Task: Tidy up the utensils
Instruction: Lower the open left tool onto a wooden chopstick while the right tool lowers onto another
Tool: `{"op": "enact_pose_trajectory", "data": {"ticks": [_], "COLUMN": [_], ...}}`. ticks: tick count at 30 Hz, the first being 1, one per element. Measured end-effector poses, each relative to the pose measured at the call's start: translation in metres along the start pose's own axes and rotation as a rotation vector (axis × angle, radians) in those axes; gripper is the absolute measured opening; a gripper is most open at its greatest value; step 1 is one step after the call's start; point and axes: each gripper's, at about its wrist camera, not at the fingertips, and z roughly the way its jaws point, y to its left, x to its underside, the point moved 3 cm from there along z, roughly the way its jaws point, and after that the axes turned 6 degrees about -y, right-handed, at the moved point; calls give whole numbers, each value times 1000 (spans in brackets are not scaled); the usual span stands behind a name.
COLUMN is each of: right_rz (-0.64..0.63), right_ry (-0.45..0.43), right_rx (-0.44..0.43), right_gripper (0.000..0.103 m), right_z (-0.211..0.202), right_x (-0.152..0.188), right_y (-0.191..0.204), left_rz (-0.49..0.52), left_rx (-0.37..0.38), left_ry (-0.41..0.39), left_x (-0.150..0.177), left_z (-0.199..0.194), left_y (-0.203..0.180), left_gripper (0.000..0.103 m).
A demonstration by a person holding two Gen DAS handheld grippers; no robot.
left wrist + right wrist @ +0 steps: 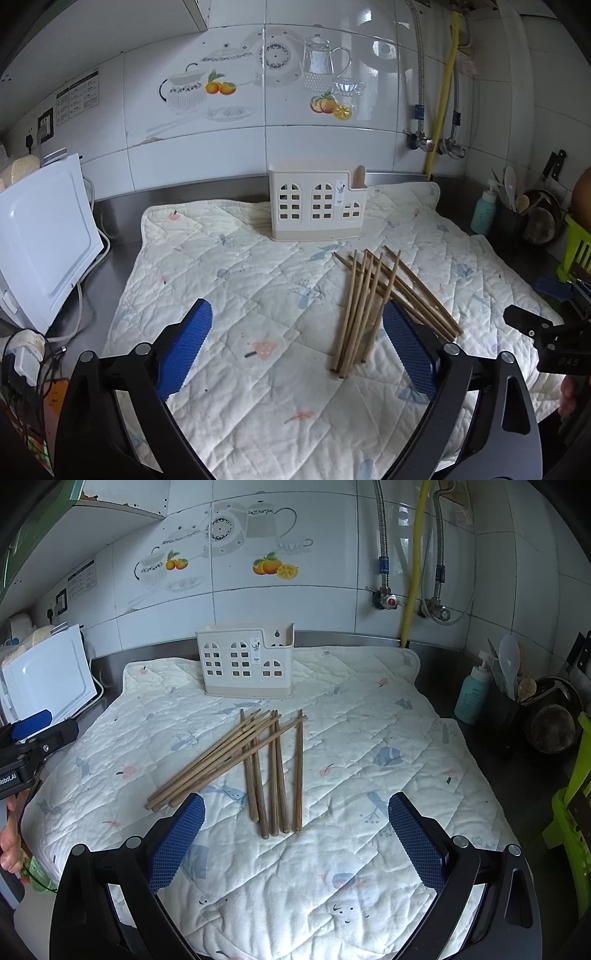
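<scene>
Wooden chopsticks point(255, 764) flat on quilted mat point(369, 720), tips toward holder point(245, 666)

A home kitchen. White wall tiles point(314, 147) carry teapot decals (upper centre); a utensil crock point(508, 705) stands far right.

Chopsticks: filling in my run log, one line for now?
wooden chopsticks: loose on quilted mat | cream slotted holder: empty-looking | left gripper: open | right gripper: open
</scene>
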Motion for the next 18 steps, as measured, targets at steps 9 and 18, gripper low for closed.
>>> {"op": "enact_pose_trajectory", "data": {"ticks": [9,18], "right_rz": [3,13], "right_ry": [4,29], "right_rx": [-1,-4], "right_gripper": [96,86], "right_z": [5,16], "right_x": [1,3], "right_y": [-3,-5], "left_rz": [15,12], "left_rx": [-1,50], "left_ry": [-1,54], "left_x": [0,10], "left_z": [9,31], "left_y": [9,5], "left_gripper": [79,68]}}
